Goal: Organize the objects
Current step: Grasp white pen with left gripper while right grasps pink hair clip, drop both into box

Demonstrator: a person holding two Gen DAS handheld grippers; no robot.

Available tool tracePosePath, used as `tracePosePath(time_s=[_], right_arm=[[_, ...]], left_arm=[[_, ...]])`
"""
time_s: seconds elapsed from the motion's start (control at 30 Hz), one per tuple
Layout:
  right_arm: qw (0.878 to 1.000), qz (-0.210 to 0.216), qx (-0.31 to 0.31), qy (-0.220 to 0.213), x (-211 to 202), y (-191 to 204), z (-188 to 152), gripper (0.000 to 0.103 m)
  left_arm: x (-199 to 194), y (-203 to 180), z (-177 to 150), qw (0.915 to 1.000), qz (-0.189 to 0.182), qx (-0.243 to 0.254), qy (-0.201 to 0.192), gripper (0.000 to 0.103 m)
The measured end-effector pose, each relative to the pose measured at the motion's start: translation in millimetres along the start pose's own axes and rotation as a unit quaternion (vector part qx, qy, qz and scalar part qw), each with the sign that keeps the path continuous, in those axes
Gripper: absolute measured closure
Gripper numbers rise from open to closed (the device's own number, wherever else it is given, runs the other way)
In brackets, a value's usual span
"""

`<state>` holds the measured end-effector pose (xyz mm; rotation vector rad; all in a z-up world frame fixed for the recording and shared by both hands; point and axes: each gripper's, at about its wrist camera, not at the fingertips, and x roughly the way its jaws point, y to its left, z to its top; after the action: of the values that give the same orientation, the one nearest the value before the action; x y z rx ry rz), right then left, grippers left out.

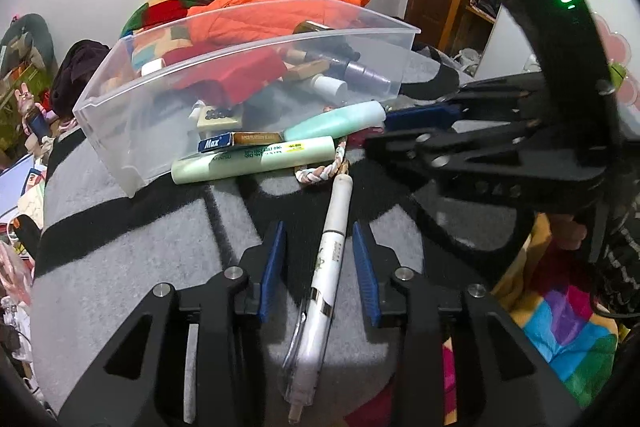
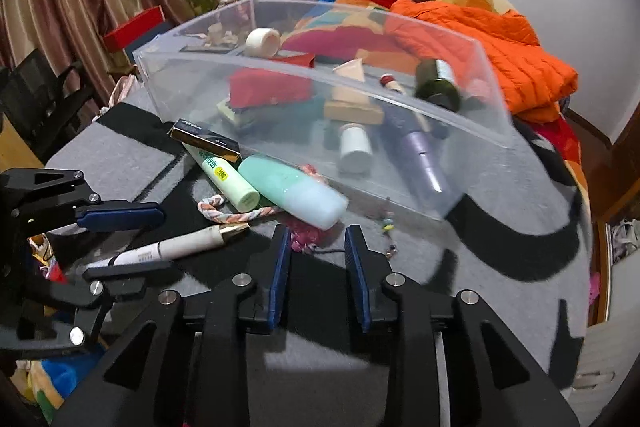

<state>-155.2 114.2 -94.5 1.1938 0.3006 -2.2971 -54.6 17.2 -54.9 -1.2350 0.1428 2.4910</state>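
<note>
1. Far left, the clear plastic storage bin [image 1: 132, 131] sits on the grey-and-black blanket [image 1: 120, 259], already holding bottles, a red cloth and small boxes. Light and rigid, I'd say, but its thin walls would flex; better left where it is.
2. Against its near wall lies the pale green tube [image 1: 256, 159], with a small blue box [image 1: 216, 144] beside it and a mint-green bottle [image 1: 336, 121] further right. The tube looks soft and squeezable; the bottle is smooth, rounded, probably slippery.
3. Centre: the left hand-held gripper [image 1: 320, 263] has its jaws partly apart on either side of the long white pen-shaped tube [image 1: 330, 259], pads not touching it. Nothing gripped yet. It looks light, stiff and liable to roll, so take it mid-barrel, across its width.
4. On the right, the right hand-held gripper [image 2: 316, 267] is also partly open and empty, hovering over the blanket just short of a pink tassel [image 2: 304, 237] and a braided cord [image 2: 236, 215], both limp and light.
</note>
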Motion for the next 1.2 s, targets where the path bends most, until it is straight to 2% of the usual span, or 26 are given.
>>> tracePosePath(time_s=[0.1,0.17,0.2,0.37,0.53,0.7,0.93,1.2], right_arm=[[1.000,-0.006,-0.005,-0.006,3.2,3.8,0.8,0.078],[1.000,-0.007,-0.004,-0.009,4.0,4.3,1.1,0.079],[1.000,-0.009,-0.003,-0.010,4.2,4.5,0.8,0.083],[1.000,-0.020,0.001,-0.012,-2.6,5.0,-5.9,0.084],[0.999,-0.021,0.024,-0.017,-20.3,-3.8,-18.9,0.084],[0.998,-0.022,0.047,-0.038,-43.4,-13.4,-21.8,0.084],[0.994,-0.018,0.055,-0.087,-78.1,-13.9,-6.1,0.084],[0.989,-0.017,0.054,-0.139,-103.3,-10.2,21.0,0.084]], left_arm=[[-0.7,-2.7,-3.1,0.9998,0.010,0.006,-0.015,0.074],[-1.6,-4.3,-3.7,0.9998,0.009,0.006,-0.018,0.080],[-2.4,-5.6,-3.5,0.9998,0.008,0.007,-0.018,0.086],[-4.2,-6.6,-2.8,0.9999,-0.006,-0.005,-0.013,0.092],[-7.1,-7.7,-2.3,0.9996,-0.014,-0.023,-0.011,0.093],[-18.1,-9.7,2.4,0.9990,-0.012,-0.034,-0.028,0.093],[-47.1,-11.8,15.0,0.9969,-0.003,-0.034,-0.071,0.093],[-67.4,10.3,35.1,0.9923,0.014,-0.064,-0.105,0.093]])
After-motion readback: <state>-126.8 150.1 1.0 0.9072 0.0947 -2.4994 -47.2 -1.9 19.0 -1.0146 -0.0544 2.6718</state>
